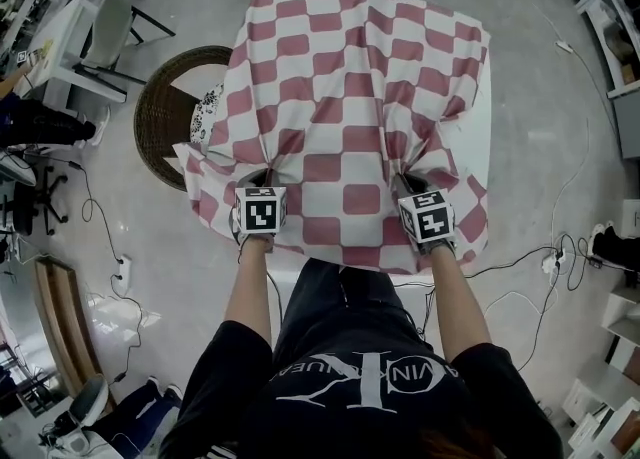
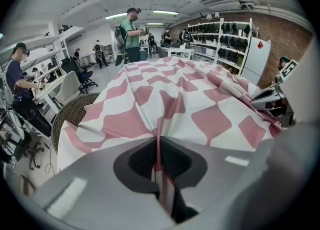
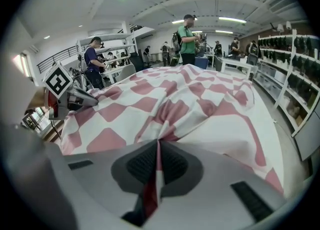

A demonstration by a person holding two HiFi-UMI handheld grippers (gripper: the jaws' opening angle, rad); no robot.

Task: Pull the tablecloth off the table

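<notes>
A: Where are we with the cloth?
B: The red-and-white checked tablecloth (image 1: 350, 87) covers the table (image 1: 481, 137), filling the centre of the head view. Our left gripper (image 1: 265, 182) and right gripper (image 1: 405, 184), at lower centre, each clamp a bunched fold of its near edge, jaws pressed tight on fabric.
A: How do we pull well?
B: We judge it best to draw both toward us together, low and level, with equal tension so it slides evenly. The wicker chair (image 1: 165, 107) at the left of the frame sits near the hanging side; we may snag there.
</notes>
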